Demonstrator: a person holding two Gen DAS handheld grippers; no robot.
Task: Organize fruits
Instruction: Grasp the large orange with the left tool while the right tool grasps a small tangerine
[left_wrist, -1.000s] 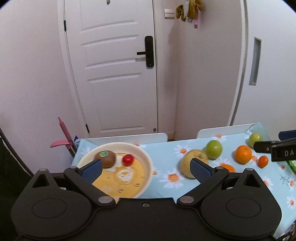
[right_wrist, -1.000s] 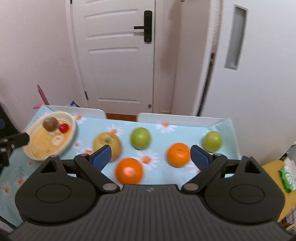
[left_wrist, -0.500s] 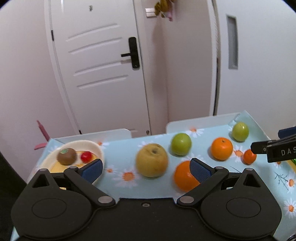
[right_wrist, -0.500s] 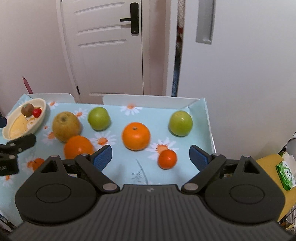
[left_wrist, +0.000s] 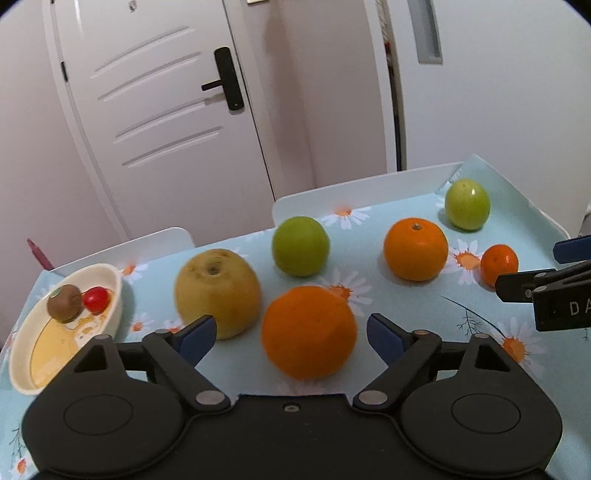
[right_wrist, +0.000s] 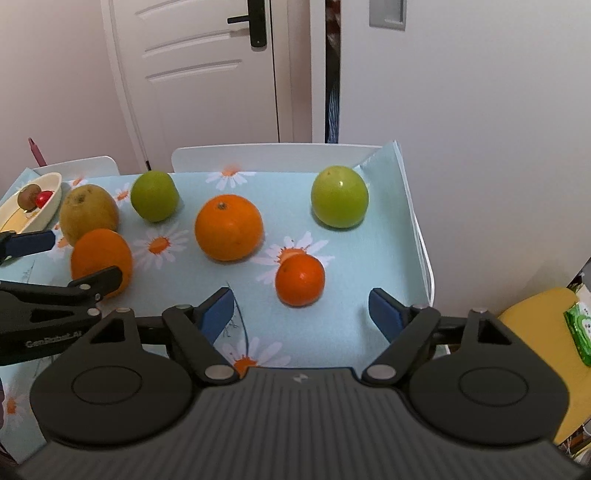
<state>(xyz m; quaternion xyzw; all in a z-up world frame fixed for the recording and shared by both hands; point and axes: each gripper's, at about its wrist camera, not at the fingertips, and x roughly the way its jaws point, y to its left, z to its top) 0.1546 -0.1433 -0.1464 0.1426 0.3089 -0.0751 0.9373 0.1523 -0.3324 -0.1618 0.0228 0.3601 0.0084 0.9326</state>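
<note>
Both tongs closing in for pickups: left gripper (left_wrist: 288, 334) straddles the big orange (left_wrist: 308, 332), right gripper (right_wrist: 301, 314) nears the small mandarin (right_wrist: 300, 280). Neither's gripping yet; next they need to squeeze gently, then probably the bowl (left_wrist: 114, 295).

Both grippers are dropping toward the table (left_wrist: 388, 306). The left gripper (left_wrist: 290, 334) is swinging from the bowl (left_wrist: 110, 317) to the big orange (left_wrist: 308, 332), jaws closing around it; the right gripper (right_wrist: 301, 310) is closing near the small orange (right_wrist: 300, 280).
</note>
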